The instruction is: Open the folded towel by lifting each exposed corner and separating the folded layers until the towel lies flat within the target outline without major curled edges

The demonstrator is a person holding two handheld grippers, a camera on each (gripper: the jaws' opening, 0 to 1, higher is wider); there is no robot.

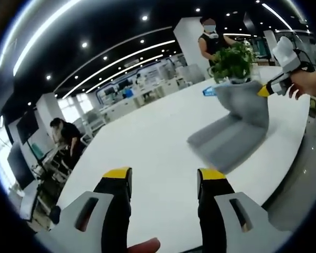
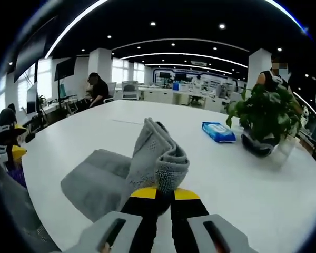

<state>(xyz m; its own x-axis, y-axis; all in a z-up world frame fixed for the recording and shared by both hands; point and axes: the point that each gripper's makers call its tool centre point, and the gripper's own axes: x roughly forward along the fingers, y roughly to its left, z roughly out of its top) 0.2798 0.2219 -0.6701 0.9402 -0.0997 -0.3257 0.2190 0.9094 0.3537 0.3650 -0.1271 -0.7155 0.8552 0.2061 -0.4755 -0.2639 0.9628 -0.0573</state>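
Observation:
A grey towel (image 1: 233,129) lies on the white table (image 1: 147,142), one end lifted. In the left gripper view the right gripper (image 1: 265,90), held by a hand, pinches that raised end at the upper right. My left gripper (image 1: 163,175) stands open over bare table, well short of the towel, nothing between its yellow-tipped jaws. In the right gripper view the right gripper (image 2: 164,193) is shut on a bunched fold of the towel (image 2: 158,158), which rises above the jaws; the remainder of the cloth lies flat to the left.
A potted green plant (image 2: 263,118) stands on the table at the right, and a blue wipes packet (image 2: 218,132) lies beside it. A person stands behind the plant (image 1: 233,60). Another person sits beyond the far table edge, near desks and chairs.

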